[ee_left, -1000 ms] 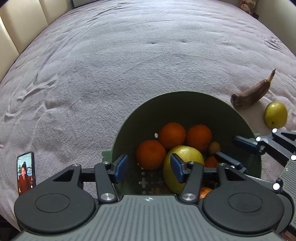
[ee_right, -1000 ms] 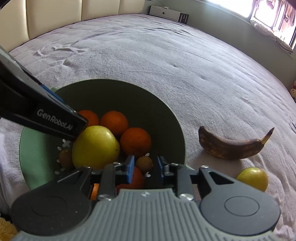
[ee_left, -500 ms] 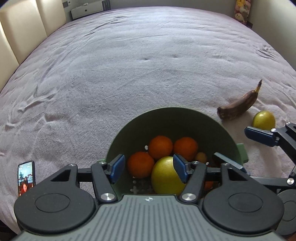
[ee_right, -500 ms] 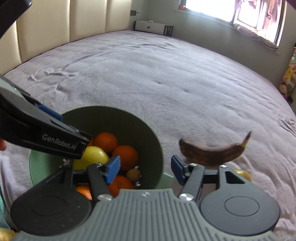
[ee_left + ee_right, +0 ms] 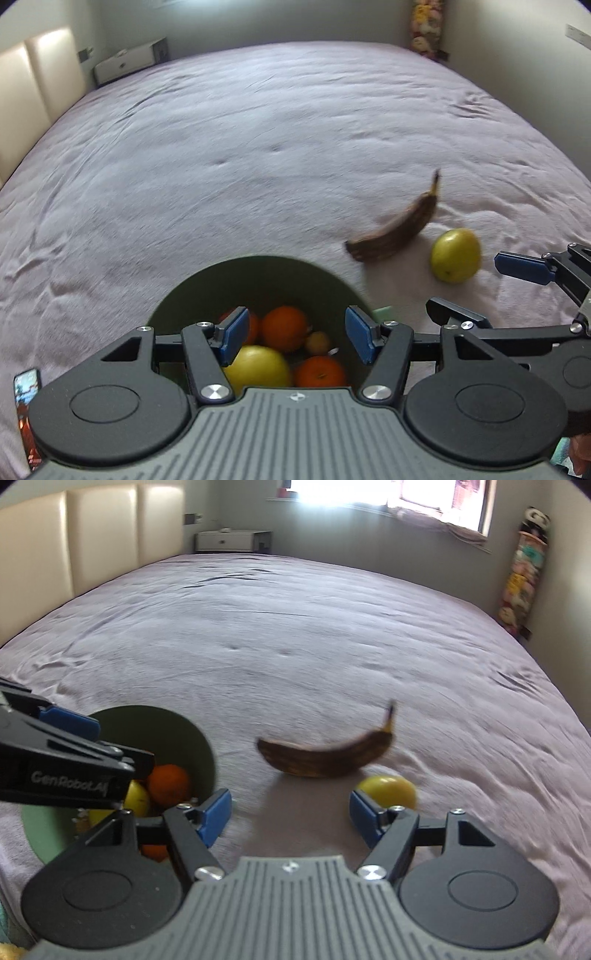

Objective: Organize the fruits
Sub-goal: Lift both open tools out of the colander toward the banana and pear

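Right wrist view has the right gripper point(image 5: 290, 814) pulled clear of the dark green round plastic bowl point(image 5: 201, 746), its jaws just having swung open with nothing between them, only bedspread showing in the gap. Left gripper point(image 5: 291, 339) hangs over the bowl, jaws apart too and empty. Bowl's already got several oranges point(image 5: 286, 328), a big yellow-green round fruit point(image 5: 258, 371) and a small brownish one in it. So I'd say we're between picks: still out on the mauve bedspread point(image 5: 221, 147), just right of the bowl, are the overripe brown banana point(image 5: 327, 755) and, a bit further right of the bowl, a yellow-green apple-like fruit point(image 5: 388, 788). Next move looks like lining the right one's blue pads across the banana's middle, gently since it's probably mushy
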Tool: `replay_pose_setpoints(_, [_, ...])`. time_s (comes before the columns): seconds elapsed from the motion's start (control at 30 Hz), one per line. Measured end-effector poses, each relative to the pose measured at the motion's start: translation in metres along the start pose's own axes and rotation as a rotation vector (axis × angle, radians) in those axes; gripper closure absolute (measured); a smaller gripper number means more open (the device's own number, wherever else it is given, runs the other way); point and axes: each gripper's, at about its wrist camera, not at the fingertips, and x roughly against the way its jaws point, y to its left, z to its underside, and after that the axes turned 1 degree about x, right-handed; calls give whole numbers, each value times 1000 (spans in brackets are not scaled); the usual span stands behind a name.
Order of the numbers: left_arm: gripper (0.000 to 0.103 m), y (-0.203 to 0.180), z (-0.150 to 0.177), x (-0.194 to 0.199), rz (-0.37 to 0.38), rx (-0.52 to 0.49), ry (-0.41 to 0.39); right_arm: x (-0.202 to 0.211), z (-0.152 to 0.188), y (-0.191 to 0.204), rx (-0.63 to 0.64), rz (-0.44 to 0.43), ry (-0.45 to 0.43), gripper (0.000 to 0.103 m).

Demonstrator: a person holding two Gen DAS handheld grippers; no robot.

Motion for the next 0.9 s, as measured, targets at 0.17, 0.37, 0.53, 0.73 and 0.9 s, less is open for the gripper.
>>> replay_pose_setpoints(0.17, [33, -19, -1, 0, 42, -54, -45, 2, 9, -24, -64, 38, 3, 31])
replay_pose_setpoints(0.37, [32, -39, 1, -6, 52, -148, -89, -6, 20, -58, -205, 54, 22, 31])
replay_pose_setpoints(0.53, [32, -52, 0, -12, 65, -217, -119, -16, 25, -79, -317, 52, 34, 31])
replay_pose_setpoints(0.73, [32, -62, -3, -23, 66, -312, -130, -31, 27, -96, -454, 26, 40, 28])
replay_pose_setpoints(0.9, [32, -55, -18, -40, 85, -249, -87, -48, 29, -103, -526, 0, 45, 27])
